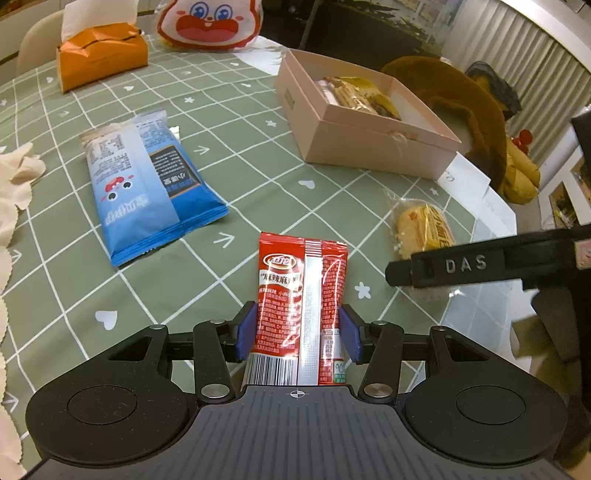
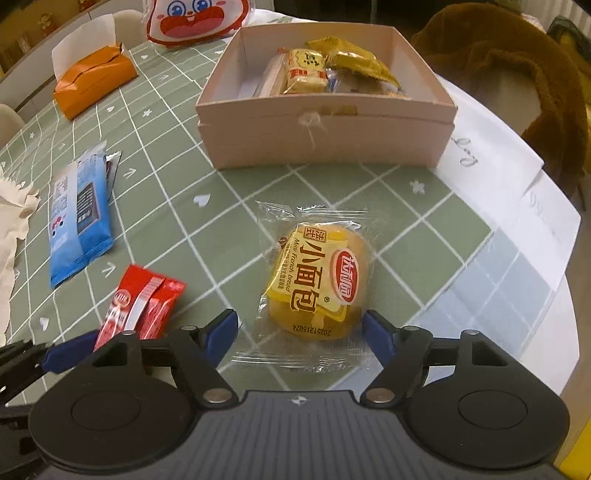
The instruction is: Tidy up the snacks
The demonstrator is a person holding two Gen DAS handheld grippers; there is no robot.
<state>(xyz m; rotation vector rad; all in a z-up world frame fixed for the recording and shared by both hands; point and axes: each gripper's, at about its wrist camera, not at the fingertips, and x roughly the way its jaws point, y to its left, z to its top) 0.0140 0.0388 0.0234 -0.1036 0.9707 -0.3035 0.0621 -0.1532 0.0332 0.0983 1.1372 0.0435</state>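
Note:
My left gripper (image 1: 298,332) is shut on a red snack packet (image 1: 301,291), its blue pads pressed against both long sides; the packet also shows in the right wrist view (image 2: 142,306). My right gripper (image 2: 300,334) is open, its blue pads on either side of a wrapped mini French bread (image 2: 317,280) lying on the green tablecloth, not touching it. The bread also shows in the left wrist view (image 1: 423,227). A pink box (image 2: 325,136) holding several snacks stands beyond it; it also shows in the left wrist view (image 1: 369,140). A blue snack bag (image 1: 147,184) lies to the left.
An orange tissue pack (image 1: 99,55) and a cartoon-face bag (image 1: 210,22) sit at the far side. A cream cloth (image 1: 14,184) lies at the left edge. White papers (image 2: 498,166) lie by the table's right edge. A brown coat (image 2: 517,66) hangs on a chair.

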